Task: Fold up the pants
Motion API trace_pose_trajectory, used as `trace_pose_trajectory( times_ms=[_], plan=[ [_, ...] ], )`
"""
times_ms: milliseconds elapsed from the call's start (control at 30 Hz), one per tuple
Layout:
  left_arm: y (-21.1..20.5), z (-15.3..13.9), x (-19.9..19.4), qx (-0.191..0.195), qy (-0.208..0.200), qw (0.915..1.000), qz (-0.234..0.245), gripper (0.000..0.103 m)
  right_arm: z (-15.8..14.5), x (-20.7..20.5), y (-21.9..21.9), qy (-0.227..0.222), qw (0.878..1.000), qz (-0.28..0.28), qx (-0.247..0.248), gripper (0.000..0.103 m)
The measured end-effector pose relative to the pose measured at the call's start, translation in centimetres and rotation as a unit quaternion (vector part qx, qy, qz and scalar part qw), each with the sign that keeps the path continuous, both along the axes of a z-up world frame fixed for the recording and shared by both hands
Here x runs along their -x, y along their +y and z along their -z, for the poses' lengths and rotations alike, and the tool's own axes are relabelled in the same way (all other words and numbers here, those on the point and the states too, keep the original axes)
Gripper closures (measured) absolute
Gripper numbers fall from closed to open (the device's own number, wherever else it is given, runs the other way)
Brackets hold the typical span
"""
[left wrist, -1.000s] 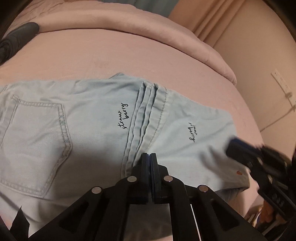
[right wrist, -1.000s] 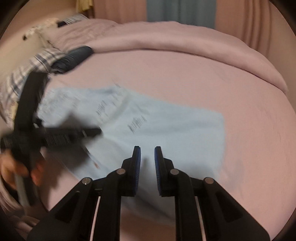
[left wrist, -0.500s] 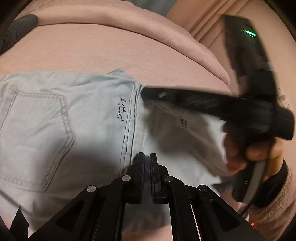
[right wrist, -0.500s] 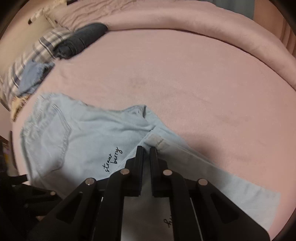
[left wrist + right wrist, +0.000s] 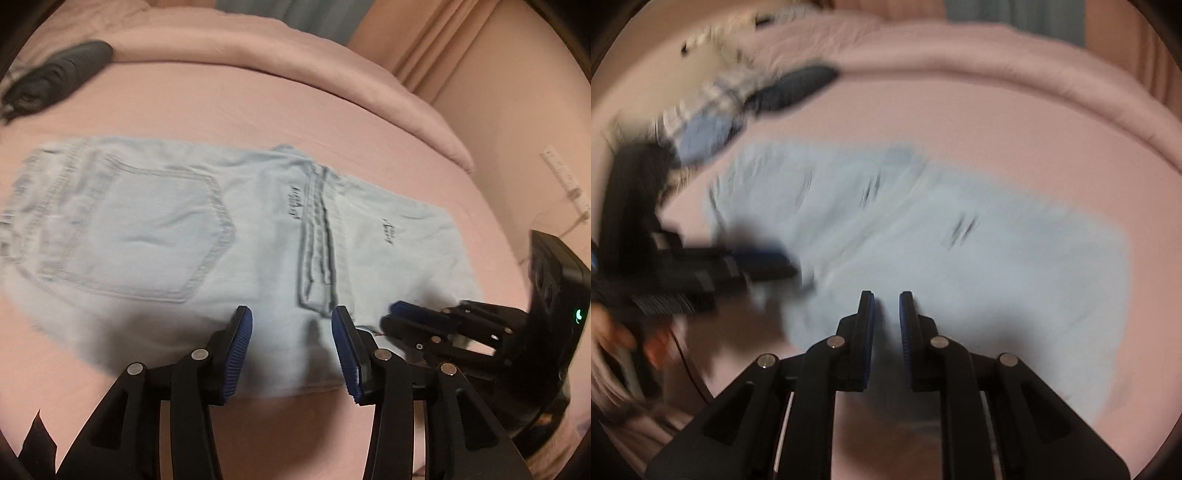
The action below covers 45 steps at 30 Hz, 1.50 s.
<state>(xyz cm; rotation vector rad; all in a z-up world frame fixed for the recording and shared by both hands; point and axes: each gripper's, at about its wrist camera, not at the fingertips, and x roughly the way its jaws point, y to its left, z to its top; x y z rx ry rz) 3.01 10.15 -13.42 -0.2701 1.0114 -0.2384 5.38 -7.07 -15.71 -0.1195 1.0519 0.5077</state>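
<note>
Light blue denim pants (image 5: 192, 229) lie folded on the pink bed, back pocket at the left, leg hems folded over at the right. My left gripper (image 5: 291, 325) is open and empty above the pants' near edge. My right gripper (image 5: 886, 306) is open a little and empty above the pants (image 5: 960, 258), which look blurred there. The right gripper also shows in the left wrist view (image 5: 417, 317), low by the right end of the pants. The left gripper shows blurred in the right wrist view (image 5: 757, 262) at the left.
The pink bed (image 5: 258, 107) has a rolled pink duvet (image 5: 295, 59) along the back. A dark garment (image 5: 55, 77) lies at the back left, with more clothes (image 5: 701, 125) beside it. A wall with a power strip (image 5: 565, 181) is at the right.
My left gripper has opened and let go of the pants. My right gripper has opened a little, let go of the folded-over leg end, and drawn back to the right.
</note>
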Motion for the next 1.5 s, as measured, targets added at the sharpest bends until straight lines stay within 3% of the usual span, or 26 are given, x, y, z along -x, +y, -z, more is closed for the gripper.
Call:
trace_pose_trajectory(
  times_ms=[67, 133, 200, 300, 367, 400, 433, 567, 667, 767, 833, 900, 1000, 1100, 1233, 1300, 1500],
  plan=[
    [0.3, -0.4, 0.8, -0.035, -0.006, 0.9993, -0.014, 0.049, 0.4, 0.2, 0.9, -0.016, 1.000, 0.003, 0.018, 0.086],
    [0.8, -1.0, 1.7, -0.045, -0.016, 0.9987, -0.021, 0.046, -0.7, 0.3, 1.0, -0.010, 1.000, 0.000, -0.012, 0.087],
    [1.0, -1.4, 2.1, -0.058, -0.022, 0.9976, -0.031, 0.042, -2.1, 0.3, 1.4, -0.034, 0.999, -0.006, -0.028, 0.087],
    [1.0, -2.0, 2.5, -0.077, -0.029, 0.9953, -0.050, 0.025, -3.7, -0.4, 2.6, -0.073, 0.997, -0.007, -0.030, 0.086],
    [1.3, -2.3, 2.9, -0.083, -0.035, 0.9941, -0.060, 0.018, -3.6, -1.5, 2.8, -0.069, 0.996, 0.008, -0.048, 0.071],
    [1.6, -2.3, 3.1, -0.086, -0.036, 0.9936, -0.065, 0.018, -3.3, -1.9, 3.2, -0.067, 0.996, 0.014, -0.050, 0.054],
    [1.9, -2.4, 3.4, -0.089, -0.037, 0.9931, -0.067, 0.018, -2.7, -2.4, 3.6, -0.062, 0.997, 0.024, -0.044, 0.049],
    [2.6, -2.8, 3.2, -0.101, -0.043, 0.9896, -0.093, 0.018, 1.1, -2.2, 5.5, 0.006, 1.000, 0.016, -0.004, 0.055],
    [3.2, -2.6, 2.9, -0.097, -0.040, 0.9882, -0.112, 0.018, 1.0, -0.6, 7.2, -0.044, 0.997, -0.014, 0.056, 0.055],
    [4.5, -2.4, 3.2, -0.087, -0.040, 0.9875, -0.125, 0.018, -0.5, -0.4, 7.5, -0.034, 0.999, -0.019, 0.034, 0.056],
    [5.9, -2.3, 3.5, -0.065, -0.041, 0.9873, -0.139, 0.018, -2.5, 0.2, 7.1, -0.039, 0.999, -0.027, -0.017, 0.057],
    [7.5, -2.1, 4.1, -0.028, -0.042, 0.9863, -0.157, 0.018, -3.8, 0.7, 7.1, -0.050, 0.998, -0.029, -0.038, 0.057],
    [11.0, -1.3, 4.7, 0.051, -0.036, 0.9791, -0.193, 0.018, -4.3, 0.6, 7.0, -0.039, 0.997, -0.026, -0.059, 0.056],
    [14.3, 0.2, 4.6, 0.145, -0.018, 0.9645, -0.220, 0.018, -3.8, 0.3, 7.0, -0.026, 0.997, -0.013, -0.065, 0.056],
    [17.0, 2.5, 4.2, 0.235, 0.004, 0.9373, -0.257, 0.018, -2.8, 0.6, 7.6, -0.005, 0.997, -0.010, -0.070, 0.055],
    [17.6, 3.0, 3.9, 0.262, 0.003, 0.9288, -0.262, 0.018, -2.5, 0.7, 8.1, -0.001, 0.998, -0.016, -0.066, 0.055],
    [18.0, 3.4, 1.7, 0.288, -0.002, 0.9182, -0.272, 0.018, -2.0, 0.6, 8.5, 0.008, 0.998, -0.024, -0.065, 0.055]
  ],
)
